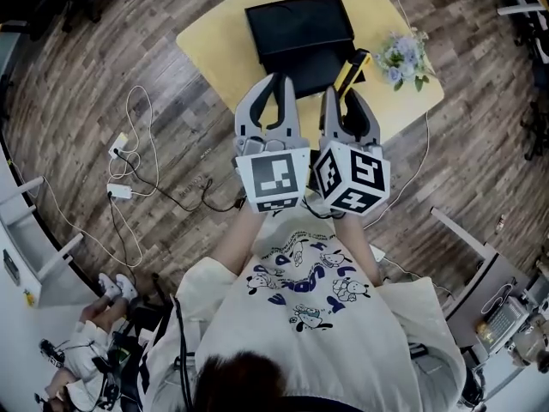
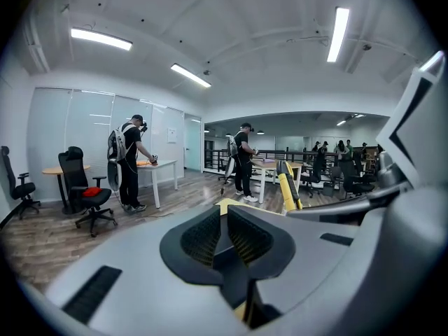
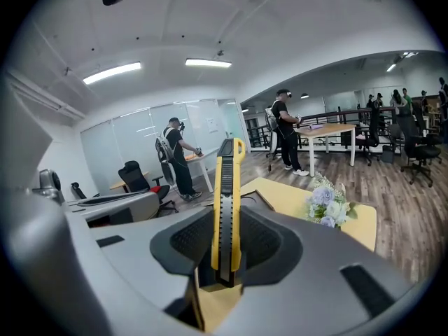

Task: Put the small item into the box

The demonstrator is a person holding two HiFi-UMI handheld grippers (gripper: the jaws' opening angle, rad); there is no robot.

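A black box (image 1: pixel 300 33) lies on the yellow table (image 1: pixel 214 37), at its far side. I hold both grippers side by side above the table's near edge. My right gripper (image 1: pixel 348 99) is shut on a yellow and black utility knife (image 1: pixel 352 69). In the right gripper view the knife (image 3: pixel 225 201) stands upright between the ribbed pads (image 3: pixel 262 243), its tip well above them. My left gripper (image 1: pixel 274 88) is shut with nothing between its pads (image 2: pixel 199 238). The knife (image 2: pixel 288 186) also shows at the right of the left gripper view.
A small bunch of pale flowers (image 1: pixel 403 58) lies on the table's right corner. Cables and a power strip (image 1: pixel 120 148) lie on the wooden floor to the left. Behind, people (image 2: pixel 129 163) stand at other tables among office chairs (image 2: pixel 87 194).
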